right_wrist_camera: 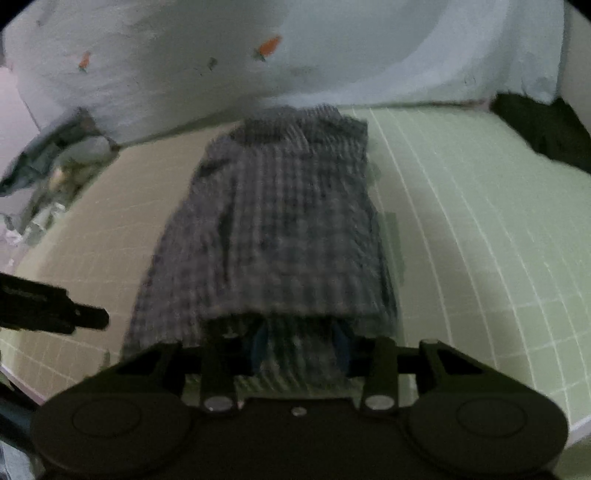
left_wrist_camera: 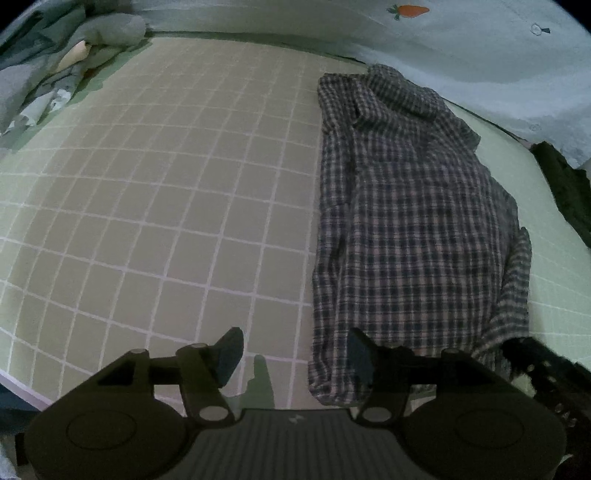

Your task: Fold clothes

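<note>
A plaid shirt (left_wrist_camera: pixel 402 206) lies collar-away on a bed (left_wrist_camera: pixel 166 192) covered in a green grid-lined sheet, its sides folded in to a long narrow shape. Seen from the left wrist camera, the shirt occupies the right half of the sheet, its collar toward a pale quilt (left_wrist_camera: pixel 461 40) printed with a carrot (left_wrist_camera: pixel 413 10). The left tool (left_wrist_camera: pixel 293 356) hovers released above the sheet at the shirt's near left corner, its two fingers spread wide and gripping nothing; the right finger overlaps the shirt's near hem in the view, the left one stands over bare sheet.

From the right wrist camera, blurred, the right tool (right_wrist_camera: pixel 301 349) sits at the shirt's (right_wrist_camera: pixel 273 221) near hem with plaid cloth lying between its blue pads (right_wrist_camera: pixel 258 345). The fingers stand apart with the fabric bunched between them, and the blur leaves it unclear whether they are clamped on it. A raised fold of the shirt hangs across just beyond the fingertips.

Crumpled grey bedding (left_wrist_camera: pixel 55 62) is heaped at the bed's far left corner. A dark garment (left_wrist_camera: pixel 565 188) lies at the right edge, apart from the shirt. The left tool (right_wrist_camera: pixel 55 308) shows at the left edge of the right camera's view.
</note>
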Demonstrator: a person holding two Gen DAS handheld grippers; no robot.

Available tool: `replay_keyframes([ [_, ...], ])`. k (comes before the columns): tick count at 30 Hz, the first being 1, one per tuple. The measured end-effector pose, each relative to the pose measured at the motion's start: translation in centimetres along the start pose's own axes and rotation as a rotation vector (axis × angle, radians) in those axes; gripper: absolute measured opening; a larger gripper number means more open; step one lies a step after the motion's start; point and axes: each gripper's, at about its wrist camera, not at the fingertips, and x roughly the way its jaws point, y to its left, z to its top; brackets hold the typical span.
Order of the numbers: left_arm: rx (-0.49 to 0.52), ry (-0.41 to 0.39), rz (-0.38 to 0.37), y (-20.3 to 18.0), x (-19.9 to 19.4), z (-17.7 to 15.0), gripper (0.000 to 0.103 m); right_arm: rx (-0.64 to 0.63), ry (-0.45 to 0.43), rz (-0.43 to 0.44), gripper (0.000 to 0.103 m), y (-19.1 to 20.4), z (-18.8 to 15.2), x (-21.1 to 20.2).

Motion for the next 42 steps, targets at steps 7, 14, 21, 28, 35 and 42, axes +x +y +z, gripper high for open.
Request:
replay_keyframes([
  [7, -0.015, -0.002, 0.007, 0.2, -0.1, 0.1, 0.065, -0.028, 0.065, -0.001, 0.038, 1.0, 0.9, 2.6],
  [14, -0.003, -0.006, 0.016, -0.1, -0.3, 0.3, 0.071, -0.064, -0.042, 0.015, 0.072, 1.8, 4.9, 4.4],
  [21, 0.002, 0.002, 0.017, -0.6, -0.1, 0.2, 0.078, -0.020, -0.126, 0.056, 0.098, 1.2, 6.2, 4.3],
  [28, -0.019, 0.058, -0.011, -1.3, 2.0, -0.4, 0.079, 0.212, 0.010, -0.076, 0.099, -4.3, 1.6, 3.0],
  [35, -0.041, 0.113, -0.038, -2.1, 4.0, -1.1, 0.079, 0.317, 0.116, -0.062, 0.090, -6.1, -0.6, 3.9],
  [42, -0.046, 0.113, -0.094, -2.3, 4.4, -1.5, 0.048, 0.328, 0.169, 0.009, 0.050, -6.4, -1.2, 4.1],
])
